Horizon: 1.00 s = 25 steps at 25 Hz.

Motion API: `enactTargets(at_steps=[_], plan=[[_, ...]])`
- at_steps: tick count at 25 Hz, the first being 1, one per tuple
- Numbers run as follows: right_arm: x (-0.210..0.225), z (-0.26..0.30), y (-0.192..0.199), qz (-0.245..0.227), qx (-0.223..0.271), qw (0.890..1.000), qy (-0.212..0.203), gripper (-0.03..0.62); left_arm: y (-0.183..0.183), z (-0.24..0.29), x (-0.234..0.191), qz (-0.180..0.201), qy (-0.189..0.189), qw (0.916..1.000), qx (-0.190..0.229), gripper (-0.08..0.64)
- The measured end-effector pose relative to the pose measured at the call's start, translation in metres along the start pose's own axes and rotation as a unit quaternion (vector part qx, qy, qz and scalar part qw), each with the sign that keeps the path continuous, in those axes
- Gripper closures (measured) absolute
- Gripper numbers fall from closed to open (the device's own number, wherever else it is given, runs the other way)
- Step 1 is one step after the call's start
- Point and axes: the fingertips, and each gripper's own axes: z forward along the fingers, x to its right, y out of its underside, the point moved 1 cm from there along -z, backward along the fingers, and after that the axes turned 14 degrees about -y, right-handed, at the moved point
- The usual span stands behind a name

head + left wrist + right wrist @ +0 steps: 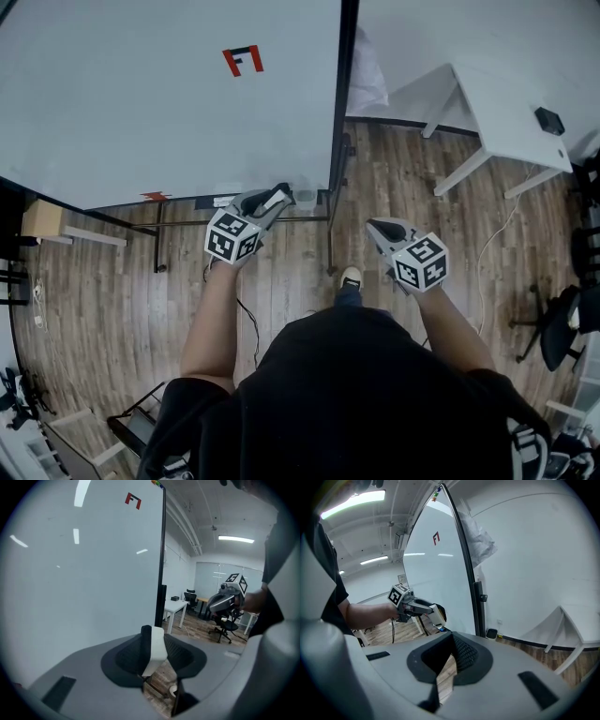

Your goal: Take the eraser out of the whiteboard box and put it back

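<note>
The eraser [155, 651], a white block with a black felt side, sits upright between the jaws of my left gripper [153, 645], which is shut on it. From the head view, that left gripper [277, 200] holds the eraser [278, 198] close to the lower right corner of the whiteboard [141, 103], beside a small clear box [306, 201] on the board's bottom rail. My right gripper [380, 228] hangs to the right of the board's black edge post, jaws together and empty. The right gripper view [452, 642] shows the left gripper [432, 613] carrying the eraser [436, 615] in front of the board.
A red logo [243, 60] marks the board. The board's stand bars [157, 246] reach over the wooden floor. A white table [511, 112] stands at the right, a black office chair [561, 326] further right, and a small wooden box [41, 218] at the left.
</note>
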Motion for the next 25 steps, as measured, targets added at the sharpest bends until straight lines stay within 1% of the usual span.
enactTargets(at_steps=[7, 13, 25], plan=[[-0.014, -0.004, 0.004, -0.004, 0.001, 1.0, 0.005, 0.597, 0.013, -0.021, 0.002, 0.001, -0.004, 1.0, -0.002, 0.407], [-0.024, -0.007, 0.002, -0.009, 0.007, 1.0, 0.013, 0.597, 0.018, -0.04, 0.002, 0.007, -0.011, 0.9999, 0.01, 0.407], [-0.037, -0.011, 0.01, -0.007, 0.006, 1.0, 0.022, 0.597, 0.041, -0.066, -0.001, 0.006, -0.015, 0.9999, -0.004, 0.407]])
